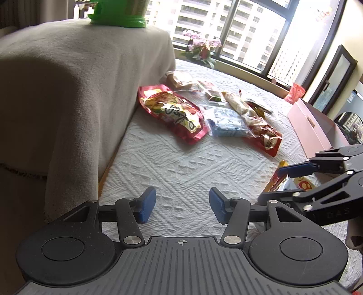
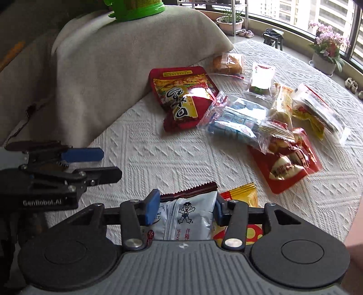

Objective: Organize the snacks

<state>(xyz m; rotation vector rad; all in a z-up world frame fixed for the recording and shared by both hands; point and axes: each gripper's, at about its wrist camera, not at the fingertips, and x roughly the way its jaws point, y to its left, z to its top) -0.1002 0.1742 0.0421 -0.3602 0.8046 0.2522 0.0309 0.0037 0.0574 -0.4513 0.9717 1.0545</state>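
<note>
A white-blue snack bag (image 2: pixel 190 215) with a cartoon boy sits between the blue pads of my right gripper (image 2: pixel 185 208), and both pads touch its sides. It lies over a yellow-red packet (image 2: pixel 242 195). My left gripper (image 1: pixel 182 205) hovers open over the white quilted cloth (image 1: pixel 181 163) with nothing between its fingers; it also shows in the right wrist view as the left gripper (image 2: pixel 109 164). Farther back lies a pile of snacks: a large red bag (image 1: pixel 174 113), a clear bag of blue candies (image 1: pixel 226 123), a red nut bag (image 2: pixel 288 168) and several small packets.
A grey blanket-covered block (image 1: pixel 68 90) rises on the left with a green container (image 1: pixel 118 13) on top. A pink box (image 1: pixel 310 127) stands at the right edge. A flower pot (image 1: pixel 202 50) sits by the window behind the table.
</note>
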